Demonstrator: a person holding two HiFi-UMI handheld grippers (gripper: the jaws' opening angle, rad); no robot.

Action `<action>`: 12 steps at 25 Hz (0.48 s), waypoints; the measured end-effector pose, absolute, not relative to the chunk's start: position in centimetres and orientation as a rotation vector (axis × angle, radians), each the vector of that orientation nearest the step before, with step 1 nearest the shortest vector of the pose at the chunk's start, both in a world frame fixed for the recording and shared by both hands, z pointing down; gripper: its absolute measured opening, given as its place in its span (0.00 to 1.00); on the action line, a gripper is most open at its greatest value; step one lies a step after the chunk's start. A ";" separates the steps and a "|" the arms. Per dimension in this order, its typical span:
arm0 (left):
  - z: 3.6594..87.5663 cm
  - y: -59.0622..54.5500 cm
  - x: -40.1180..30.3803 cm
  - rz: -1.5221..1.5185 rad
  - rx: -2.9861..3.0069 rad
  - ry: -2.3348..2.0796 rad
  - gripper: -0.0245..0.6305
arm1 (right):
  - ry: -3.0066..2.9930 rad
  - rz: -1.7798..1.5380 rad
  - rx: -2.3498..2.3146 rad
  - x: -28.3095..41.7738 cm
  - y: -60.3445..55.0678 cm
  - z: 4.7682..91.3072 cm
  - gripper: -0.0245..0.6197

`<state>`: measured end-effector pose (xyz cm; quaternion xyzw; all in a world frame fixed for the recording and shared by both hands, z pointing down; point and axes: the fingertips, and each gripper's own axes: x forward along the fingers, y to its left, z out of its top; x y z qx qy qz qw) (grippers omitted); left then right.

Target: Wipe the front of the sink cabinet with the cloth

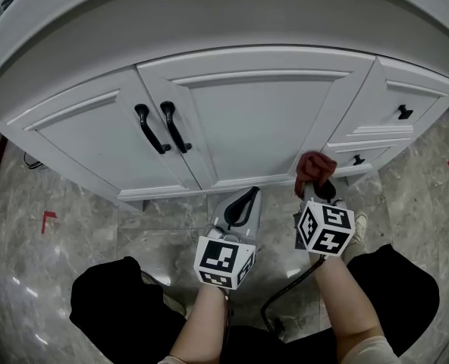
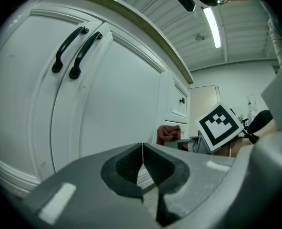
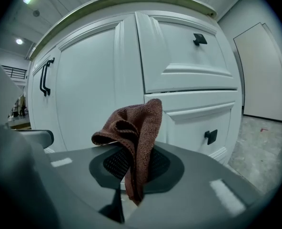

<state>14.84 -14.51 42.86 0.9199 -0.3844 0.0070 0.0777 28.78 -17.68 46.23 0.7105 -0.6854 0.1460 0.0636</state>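
Right gripper (image 3: 131,173) is clamped tight on the rust-brown cloth (image 3: 137,123). The cloth is bunched and stands up out of the jaws, close to the lower drawer front at my 1 o'clock; I can't confirm contact. Left gripper (image 2: 142,162) is fully closed with nothing in it, low at 12 o'clock.

White sink cabinet (image 1: 247,112) has panelled doors and paired black handles (image 1: 164,127) at 11 o'clock. Floor (image 1: 80,233) is glossy grey marble tile, with a red tape mark (image 1: 48,220) at 9 o'clock. Strip light (image 2: 212,25) overhead.
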 end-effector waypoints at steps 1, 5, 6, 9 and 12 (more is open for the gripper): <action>43.1 -14.5 14.6 0.029 2.751 -1.154 0.04 | -2.067 0.435 2.143 28.6 -17.5 46.3 0.16; 43.7 -14.9 13.0 0.056 2.726 -1.194 0.04 | -2.106 0.444 2.083 26.2 -17.1 47.4 0.16; 43.9 -15.0 12.5 0.062 2.716 -1.210 0.04 | -2.120 0.450 2.061 25.3 -17.1 47.8 0.17; 45.1 -15.3 10.4 0.094 2.675 -1.258 0.04 | -2.169 0.492 1.983 22.2 -17.4 49.3 0.16; 46.2 -15.6 7.7 0.128 2.633 -1.312 0.04 | -2.229 0.547 1.892 18.4 -18.0 51.0 0.16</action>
